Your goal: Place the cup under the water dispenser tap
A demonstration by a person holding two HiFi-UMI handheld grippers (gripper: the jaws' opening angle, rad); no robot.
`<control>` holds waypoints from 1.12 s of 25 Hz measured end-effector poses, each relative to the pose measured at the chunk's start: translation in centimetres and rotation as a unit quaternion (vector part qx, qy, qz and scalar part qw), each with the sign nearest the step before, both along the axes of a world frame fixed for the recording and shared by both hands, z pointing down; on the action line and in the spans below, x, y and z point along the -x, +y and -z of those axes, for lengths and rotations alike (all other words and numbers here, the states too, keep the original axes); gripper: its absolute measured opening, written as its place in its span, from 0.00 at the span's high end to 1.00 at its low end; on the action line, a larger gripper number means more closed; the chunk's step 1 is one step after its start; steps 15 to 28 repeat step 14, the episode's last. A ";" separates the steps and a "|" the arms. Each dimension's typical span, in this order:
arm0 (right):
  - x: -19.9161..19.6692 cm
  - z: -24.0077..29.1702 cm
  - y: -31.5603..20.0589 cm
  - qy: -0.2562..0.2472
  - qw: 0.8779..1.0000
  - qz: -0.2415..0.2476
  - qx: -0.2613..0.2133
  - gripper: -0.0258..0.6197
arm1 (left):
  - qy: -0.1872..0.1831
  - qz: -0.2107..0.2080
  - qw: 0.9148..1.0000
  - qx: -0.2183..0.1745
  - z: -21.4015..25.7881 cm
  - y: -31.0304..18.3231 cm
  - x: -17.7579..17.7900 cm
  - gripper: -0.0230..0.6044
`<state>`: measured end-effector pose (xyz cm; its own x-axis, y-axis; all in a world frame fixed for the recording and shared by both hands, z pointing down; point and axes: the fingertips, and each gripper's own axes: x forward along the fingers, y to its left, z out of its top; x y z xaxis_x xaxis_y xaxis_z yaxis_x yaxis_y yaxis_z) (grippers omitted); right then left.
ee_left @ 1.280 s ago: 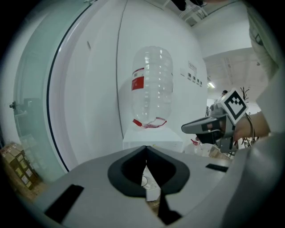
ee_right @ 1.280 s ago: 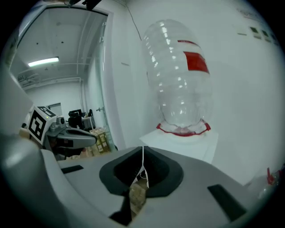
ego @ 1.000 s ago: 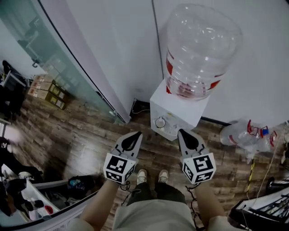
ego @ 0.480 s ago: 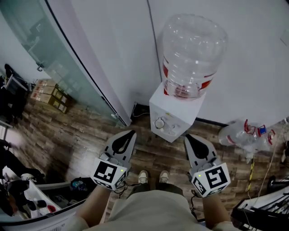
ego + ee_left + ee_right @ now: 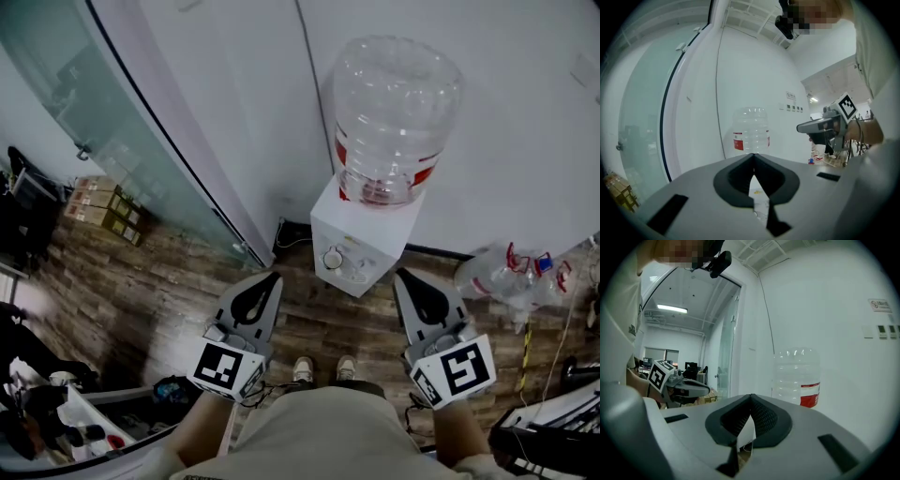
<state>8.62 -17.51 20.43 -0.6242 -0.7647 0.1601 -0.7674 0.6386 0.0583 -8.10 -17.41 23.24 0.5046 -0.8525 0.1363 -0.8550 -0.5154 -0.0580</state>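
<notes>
No cup shows in any view. The white water dispenser (image 5: 361, 246) stands against the wall with a large clear bottle (image 5: 394, 117) on top and a round knob (image 5: 332, 257) on its front. My left gripper (image 5: 273, 277) is shut and empty, held short of the dispenser to its left. My right gripper (image 5: 402, 275) is shut and empty too, just right of the dispenser. In the left gripper view the left gripper (image 5: 753, 154) has its jaws meeting at the tips below the bottle (image 5: 751, 129). The right gripper (image 5: 751, 394) looks the same, with the bottle (image 5: 797, 376) to the right.
A glass partition (image 5: 94, 122) runs along the left, with cardboard boxes (image 5: 98, 202) at its foot. Empty bottles (image 5: 511, 277) lie on the wood floor at the right. A cluttered desk (image 5: 56, 422) is at lower left, another table edge (image 5: 553, 431) at lower right.
Both grippers have risen toward the head camera and spread a little apart, staying shut. The dispenser now lies between and beyond their tips.
</notes>
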 end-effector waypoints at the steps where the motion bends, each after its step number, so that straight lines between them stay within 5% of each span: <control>1: 0.3 0.1 0.1 -0.001 1.000 0.002 -0.001 0.95 | -0.004 -0.002 1.000 -0.002 0.2 -0.1 0.0 0.96; 28: 0.5 0.8 0.7 -0.001 1.000 -0.011 -0.012 0.95 | -0.013 -0.001 1.000 -0.010 1.3 0.3 0.8 0.95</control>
